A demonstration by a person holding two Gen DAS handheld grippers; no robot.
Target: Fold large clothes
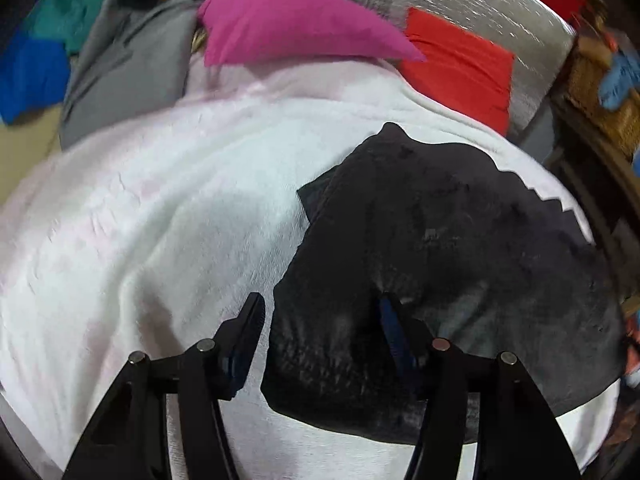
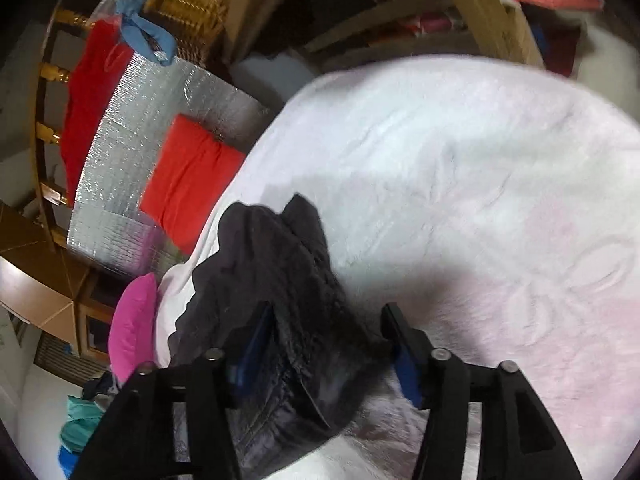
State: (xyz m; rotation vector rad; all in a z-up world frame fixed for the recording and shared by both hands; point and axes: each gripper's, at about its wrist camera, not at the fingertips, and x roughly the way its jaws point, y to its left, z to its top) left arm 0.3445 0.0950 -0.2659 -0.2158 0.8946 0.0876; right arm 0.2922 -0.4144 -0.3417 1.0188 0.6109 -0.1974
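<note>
The black garment [image 1: 440,272] lay bunched on the white blanket [image 1: 160,220], near the blanket's edge that faced the red cloth [image 1: 460,72]. The left tongs [image 1: 320,316] stood spread, one finger on the blanket beside the garment and the other pressed into its folds, gripping nothing. The right tongs [image 2: 328,324] were also spread, straddling a raised ridge of the garment [image 2: 288,288] without pinching it. Judging by the crumpled heap, folding looked barely begun: the garment was neither flattened nor squared, so spreading it out and every fold seemed left to do. A pink cloth [image 1: 288,20] lay beyond the blanket's far edge.
</note>
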